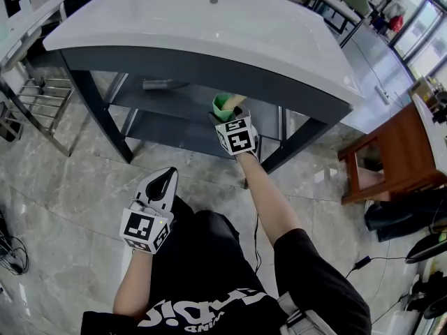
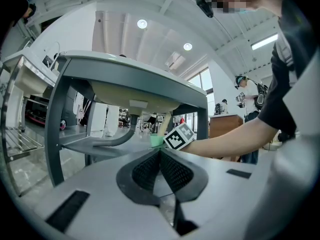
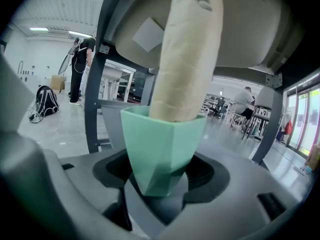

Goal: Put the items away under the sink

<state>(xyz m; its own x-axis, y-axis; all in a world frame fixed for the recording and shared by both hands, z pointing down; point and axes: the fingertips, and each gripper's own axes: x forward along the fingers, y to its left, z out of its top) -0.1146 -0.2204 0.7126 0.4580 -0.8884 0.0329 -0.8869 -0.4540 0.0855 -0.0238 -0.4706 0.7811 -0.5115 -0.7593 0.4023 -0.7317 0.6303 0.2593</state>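
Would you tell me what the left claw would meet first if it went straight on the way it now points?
Most likely the green cup that the right claw holds at the shelf under the sink; depth is hard to judge.

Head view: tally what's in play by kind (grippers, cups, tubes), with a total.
Grippers: 2 (left gripper shut and empty; right gripper gripping the cup)
Green cup: 1
Beige tube standing in the cup: 1
Total: 4
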